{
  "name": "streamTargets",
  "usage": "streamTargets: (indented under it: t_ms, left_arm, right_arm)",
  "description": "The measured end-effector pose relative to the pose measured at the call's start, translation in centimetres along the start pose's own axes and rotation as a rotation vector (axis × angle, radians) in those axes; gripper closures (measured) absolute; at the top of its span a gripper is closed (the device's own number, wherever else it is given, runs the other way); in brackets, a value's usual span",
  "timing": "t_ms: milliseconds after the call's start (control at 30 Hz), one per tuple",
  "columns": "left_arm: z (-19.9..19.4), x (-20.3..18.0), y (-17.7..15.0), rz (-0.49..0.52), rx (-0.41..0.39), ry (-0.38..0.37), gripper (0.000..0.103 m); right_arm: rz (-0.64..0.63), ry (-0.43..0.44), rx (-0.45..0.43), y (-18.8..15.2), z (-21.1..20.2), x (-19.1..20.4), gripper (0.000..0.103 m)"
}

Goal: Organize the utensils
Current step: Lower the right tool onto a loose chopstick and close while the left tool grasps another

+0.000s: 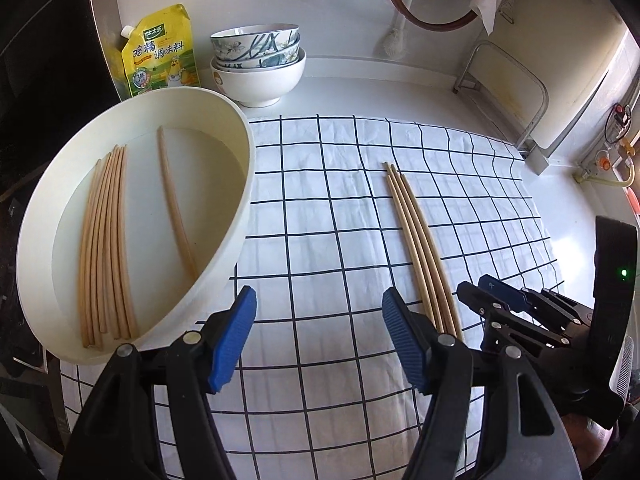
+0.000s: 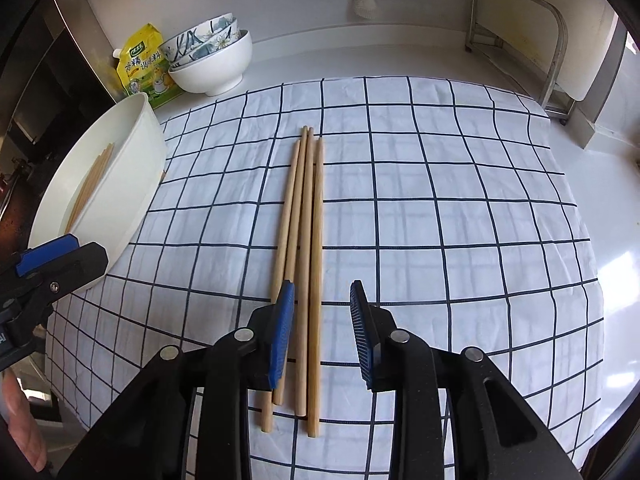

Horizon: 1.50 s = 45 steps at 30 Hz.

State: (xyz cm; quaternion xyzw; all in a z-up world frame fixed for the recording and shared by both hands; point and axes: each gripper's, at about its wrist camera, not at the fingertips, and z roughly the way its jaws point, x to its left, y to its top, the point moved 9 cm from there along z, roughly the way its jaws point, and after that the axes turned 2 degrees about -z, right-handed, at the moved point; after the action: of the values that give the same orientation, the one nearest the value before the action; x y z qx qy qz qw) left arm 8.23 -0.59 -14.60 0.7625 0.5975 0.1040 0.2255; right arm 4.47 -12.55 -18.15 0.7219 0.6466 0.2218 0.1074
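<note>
Several wooden chopsticks (image 2: pixel 304 240) lie side by side on the checked cloth (image 2: pixel 440 220), also seen in the left wrist view (image 1: pixel 416 232). My right gripper (image 2: pixel 322 332) is open just above their near ends, the two rightmost sticks between its jaws. A white oval tub (image 1: pixel 240 208) at the left holds several more chopsticks (image 1: pixel 106 240); it also shows in the right wrist view (image 2: pixel 120 184). My left gripper (image 1: pixel 318 336) is open and empty over the cloth, beside the tub's near right rim. The right gripper shows at the right of the left wrist view (image 1: pixel 480 292).
Stacked bowls (image 1: pixel 260 64) and a yellow seasoning pouch (image 1: pixel 160 52) stand at the back by the wall. A metal rack (image 1: pixel 504 92) stands at the back right. A gas hose and valve (image 1: pixel 608 164) sit at the far right edge.
</note>
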Motion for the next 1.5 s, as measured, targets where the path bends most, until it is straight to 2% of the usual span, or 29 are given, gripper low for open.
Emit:
streamTargets:
  t_ms: [267,667,733,800,900,1367,1500]
  left_arm:
    - [0.6,-0.8,-0.6,-0.001,0.000,-0.009,0.039]
    - [1.8,-1.7,-1.4,-0.025,0.020,0.014,0.039]
    - [2.0,-1.9,-1.5,-0.026,0.022,0.019,0.037]
    - [2.4,-2.3,-1.5,-0.030,0.025,0.020,0.037]
    - [2.9,-3.0,-1.6,-0.025,0.036,0.022,0.037]
    - [6.8,-6.8,-2.3,0.019,0.076,0.005,0.037]
    - [7.3,-6.7,-2.1,0.020,0.061,0.021,0.032]
  right_arm:
    - [-0.007,-0.010,0.000,-0.3,1.4,-0.5,0.075]
    - [-0.110,-0.022,0.007,-0.4,2.4,0.2,0.075]
    - [-0.120,-0.012,0.004,-0.3,2.4,0.4,0.082]
    - [-0.133,-0.011,0.004,-0.3,2.5,0.4,0.092]
    - [-0.137,0.001,0.004,-0.3,2.4,0.1,0.096]
    - [-0.027,-0.004,0.007,-1.9,0.8,-5.9,0.097]
    - [-0.009,0.010,0.012,-2.0,0.5,-6.5,0.096]
